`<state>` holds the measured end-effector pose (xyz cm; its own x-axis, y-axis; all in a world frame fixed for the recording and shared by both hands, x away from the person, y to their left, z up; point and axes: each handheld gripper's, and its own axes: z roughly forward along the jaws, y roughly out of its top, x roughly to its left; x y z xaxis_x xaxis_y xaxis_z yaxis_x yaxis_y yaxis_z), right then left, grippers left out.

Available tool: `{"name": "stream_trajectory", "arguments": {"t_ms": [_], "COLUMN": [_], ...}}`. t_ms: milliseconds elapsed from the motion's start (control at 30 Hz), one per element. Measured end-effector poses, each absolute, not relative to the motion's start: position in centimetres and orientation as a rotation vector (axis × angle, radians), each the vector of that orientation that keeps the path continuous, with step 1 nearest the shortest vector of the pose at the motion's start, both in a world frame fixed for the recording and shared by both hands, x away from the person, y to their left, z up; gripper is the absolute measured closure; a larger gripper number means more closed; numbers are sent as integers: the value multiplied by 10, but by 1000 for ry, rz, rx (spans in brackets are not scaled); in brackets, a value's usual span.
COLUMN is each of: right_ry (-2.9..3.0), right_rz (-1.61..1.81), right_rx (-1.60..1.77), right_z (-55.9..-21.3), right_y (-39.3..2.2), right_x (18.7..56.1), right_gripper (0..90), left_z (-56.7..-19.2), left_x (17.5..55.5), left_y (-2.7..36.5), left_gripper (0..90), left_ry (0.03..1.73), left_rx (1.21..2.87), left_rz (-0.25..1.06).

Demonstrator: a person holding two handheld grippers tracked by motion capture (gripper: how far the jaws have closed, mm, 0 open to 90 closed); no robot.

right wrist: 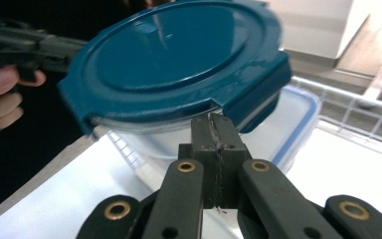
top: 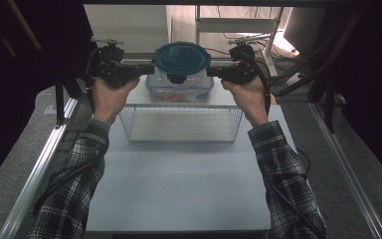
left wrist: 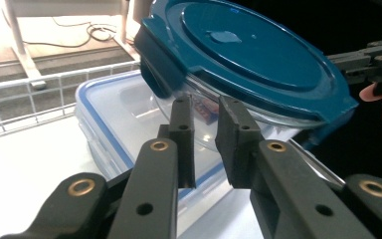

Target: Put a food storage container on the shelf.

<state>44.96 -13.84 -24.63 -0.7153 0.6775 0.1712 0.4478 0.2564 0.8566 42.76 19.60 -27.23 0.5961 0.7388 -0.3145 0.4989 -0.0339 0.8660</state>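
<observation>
The round glass bowl with a teal lid (top: 181,62) sits between both grippers: the left gripper (left wrist: 205,137) has a narrow gap and the right gripper (right wrist: 214,149) is pinched closed on nothing, so the bowl could slip onto the clear box (top: 179,92) at the shelf's back edge.

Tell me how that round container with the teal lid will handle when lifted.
The round container looks like rigid clear glass, so probably heavy and breakable. Its glossy teal lid may be slippery. Perched on the rectangular box, it could slide or tip if nudged.

Teal-lidded round container (top: 181,62) atop clear box (top: 179,89), seemingly.
</observation>
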Motion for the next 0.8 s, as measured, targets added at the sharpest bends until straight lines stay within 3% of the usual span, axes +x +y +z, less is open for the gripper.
{"name": "stream_trajectory", "arguments": {"t_ms": [467,600,700,800], "right_ry": [2253,2254,2265,2278], "right_rz": [1462,1470,1466,1452], "right_rx": [1099,1052,1014,983], "right_z": [-256,-259,-264,-271], "right_y": [-139,-139,-138,-138], "right_x": [466,455,445,438], "right_gripper": [877,778,643,531], "left_z": [-276,-281,-288,-297], "left_x": [433,425,418,410], "left_y": [199,197,194,191], "left_gripper": [712,519,379,305], "left_ry": [1047,1003,978,948], "left_rx": [1668,1698,1728,1759], "left_rz": [259,299,324,320]}}
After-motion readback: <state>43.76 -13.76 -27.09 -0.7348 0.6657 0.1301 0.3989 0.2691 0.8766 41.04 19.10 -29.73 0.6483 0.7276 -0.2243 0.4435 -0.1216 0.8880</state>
